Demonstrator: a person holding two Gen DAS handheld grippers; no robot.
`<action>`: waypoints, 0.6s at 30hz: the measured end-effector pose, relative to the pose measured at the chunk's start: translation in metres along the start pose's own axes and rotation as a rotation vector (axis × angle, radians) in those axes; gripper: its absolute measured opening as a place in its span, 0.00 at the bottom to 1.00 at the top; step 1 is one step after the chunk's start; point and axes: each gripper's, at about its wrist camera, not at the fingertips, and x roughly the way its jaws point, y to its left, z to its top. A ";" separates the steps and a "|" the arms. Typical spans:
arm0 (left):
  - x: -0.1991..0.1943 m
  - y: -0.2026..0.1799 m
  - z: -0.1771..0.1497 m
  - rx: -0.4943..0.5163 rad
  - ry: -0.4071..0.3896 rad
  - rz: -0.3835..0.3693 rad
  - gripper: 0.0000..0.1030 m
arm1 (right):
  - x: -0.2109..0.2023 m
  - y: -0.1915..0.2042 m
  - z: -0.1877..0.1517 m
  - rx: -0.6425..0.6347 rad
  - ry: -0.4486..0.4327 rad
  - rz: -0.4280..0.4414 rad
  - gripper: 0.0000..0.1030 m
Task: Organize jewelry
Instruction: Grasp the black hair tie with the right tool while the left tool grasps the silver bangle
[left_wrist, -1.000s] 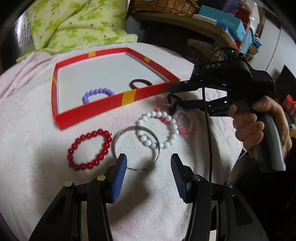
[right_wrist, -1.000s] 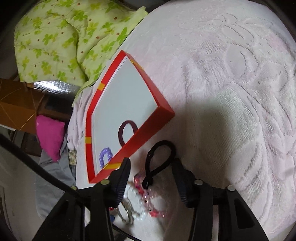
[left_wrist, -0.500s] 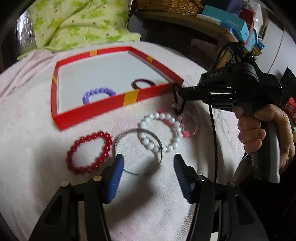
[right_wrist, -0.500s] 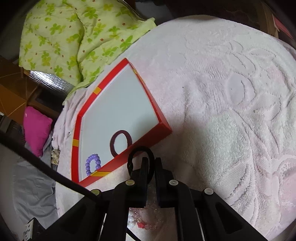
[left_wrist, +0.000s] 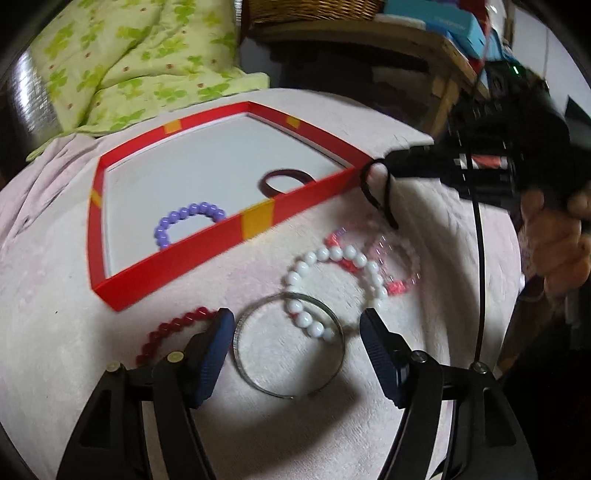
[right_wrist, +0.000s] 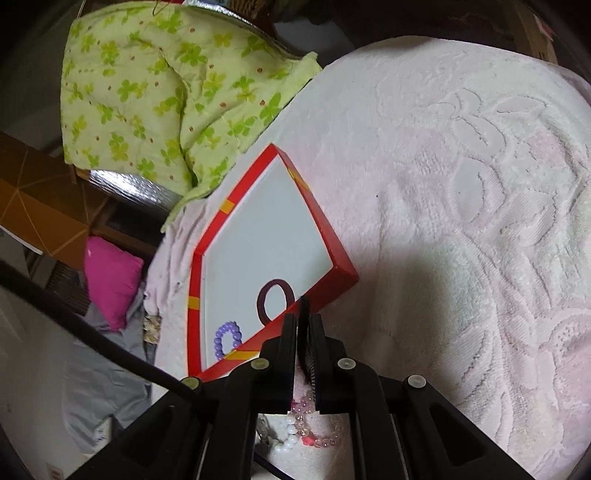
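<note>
A red tray (left_wrist: 255, 221) on the pink towel holds a purple bead bracelet (left_wrist: 188, 218) and a dark maroon ring (left_wrist: 284, 181). In front of the tray lie a red bead bracelet (left_wrist: 166, 328), a silver bangle (left_wrist: 238, 350), a white bead bracelet (left_wrist: 332, 284) and a pink bracelet (left_wrist: 395, 284). My left gripper (left_wrist: 297, 332) hangs over the bangle with its jaws opening; the pads do not touch it. My right gripper (left_wrist: 386, 166) is shut on a black hair tie (left_wrist: 369, 192), lifted at the tray's near right corner. In the right wrist view the right gripper (right_wrist: 303, 321) pinches the hair tie (right_wrist: 304, 314) just before the tray (right_wrist: 332, 254).
A green floral quilt (left_wrist: 140, 62) lies behind the tray. A wicker basket (left_wrist: 314, 7) and boxes sit on a wooden shelf (left_wrist: 424, 40) at the back right. A person's hand (left_wrist: 557, 240) grips the right handle. A pink cushion (right_wrist: 110, 280) lies beside the bed.
The right gripper closed on the black hair tie and lifted it off the towel toward the tray's corner. The left gripper opened wider and moved closer over the silver bangle.
</note>
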 end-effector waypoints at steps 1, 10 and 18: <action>0.001 -0.002 -0.002 0.011 0.006 0.006 0.69 | -0.001 -0.002 0.001 0.007 -0.001 0.006 0.07; 0.003 0.001 -0.006 0.008 0.019 -0.014 0.62 | -0.008 -0.007 0.002 0.025 -0.002 0.015 0.07; 0.000 0.001 -0.008 -0.005 0.016 -0.025 0.62 | 0.001 -0.015 0.005 0.047 0.057 -0.031 0.16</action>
